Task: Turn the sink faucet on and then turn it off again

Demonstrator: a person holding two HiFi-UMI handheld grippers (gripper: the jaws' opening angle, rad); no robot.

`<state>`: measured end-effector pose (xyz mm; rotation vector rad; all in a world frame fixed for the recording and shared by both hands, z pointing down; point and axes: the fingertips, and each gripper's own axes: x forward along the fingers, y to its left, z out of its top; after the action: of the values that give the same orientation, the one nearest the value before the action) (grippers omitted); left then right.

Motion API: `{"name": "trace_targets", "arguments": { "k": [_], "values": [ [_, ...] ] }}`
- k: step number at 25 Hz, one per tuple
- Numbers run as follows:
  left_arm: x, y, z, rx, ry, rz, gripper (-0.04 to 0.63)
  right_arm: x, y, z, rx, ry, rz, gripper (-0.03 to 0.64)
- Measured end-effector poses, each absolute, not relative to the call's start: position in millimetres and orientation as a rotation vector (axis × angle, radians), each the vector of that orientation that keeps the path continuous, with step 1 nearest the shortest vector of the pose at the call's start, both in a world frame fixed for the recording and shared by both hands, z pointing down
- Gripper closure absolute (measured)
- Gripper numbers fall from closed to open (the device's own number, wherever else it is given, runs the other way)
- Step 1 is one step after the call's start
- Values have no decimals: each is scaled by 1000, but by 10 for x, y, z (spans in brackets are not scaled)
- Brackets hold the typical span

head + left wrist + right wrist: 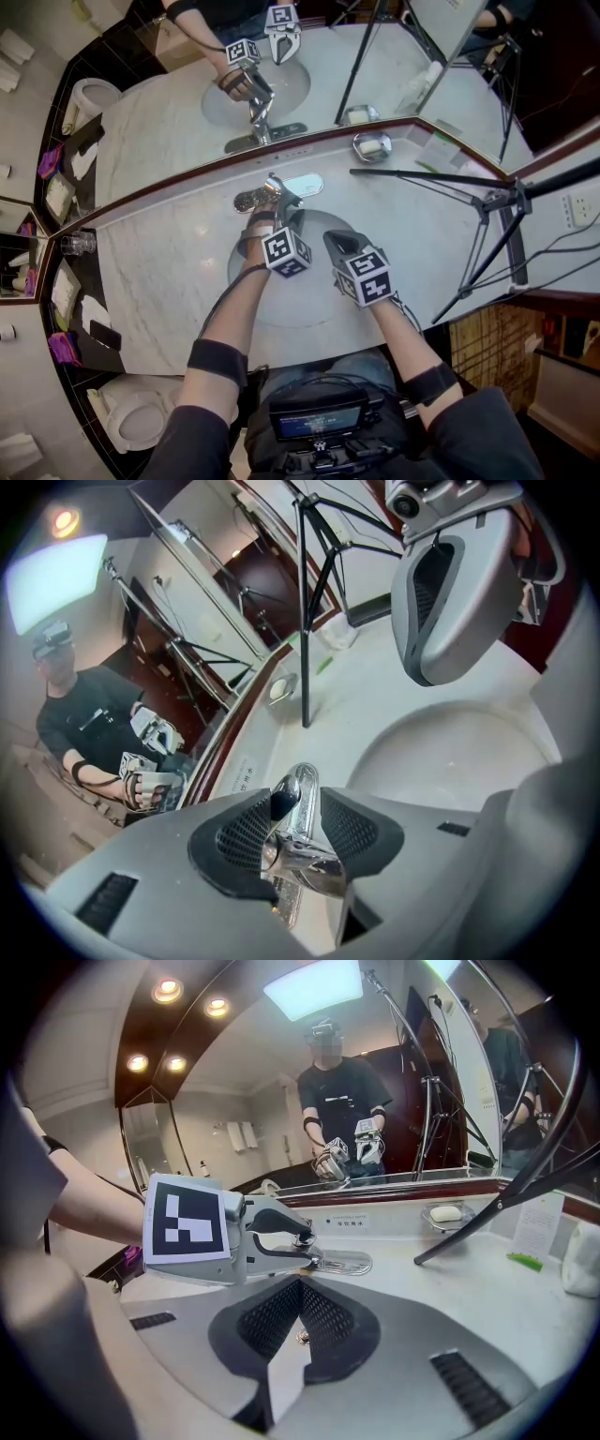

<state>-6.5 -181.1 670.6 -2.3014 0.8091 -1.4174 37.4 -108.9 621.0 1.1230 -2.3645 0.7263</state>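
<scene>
Centre of the head view: the left gripper [270, 208] is clamped on the lever of the polished chrome sink faucet [302, 794], which stands at the rear rim of the white oval basin [300, 305]. The right gripper [298, 1290] hovers over the basin just right of centre, its jaws pressed together and empty.

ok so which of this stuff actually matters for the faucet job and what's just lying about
For the job: faucet handle, gripped by the left gripper; sink basin.
Just lying about: soap dish, tripod, glass; right gripper, jaws shut, idle over the basin.
</scene>
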Motion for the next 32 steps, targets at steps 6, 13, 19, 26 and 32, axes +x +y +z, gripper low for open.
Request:
{"name": "trace_targets", "arguments": {
  "k": [6,13,19,26,32],
  "values": [
    [-68,-1812,6708,-2295,819,-1421,453,401,-1070,6247,1126,-2357,735,597],
    [-104,-1843,6631,-2340,865,-1412,505,470,-1092,6198,1125,-2362,715,597],
    [-191,-1689,6415,-2337,901,-1395,592,551,-1149,6062,1146,-2367,695,597],
    [-418,-1441,5855,-2460,1135,-1247,592,528,-1204,5878,1152,-2386,662,597],
    [-833,-1186,5475,-2612,1433,-1064,592,427,-1266,5686,1135,-2403,602,597]
  ]
}}
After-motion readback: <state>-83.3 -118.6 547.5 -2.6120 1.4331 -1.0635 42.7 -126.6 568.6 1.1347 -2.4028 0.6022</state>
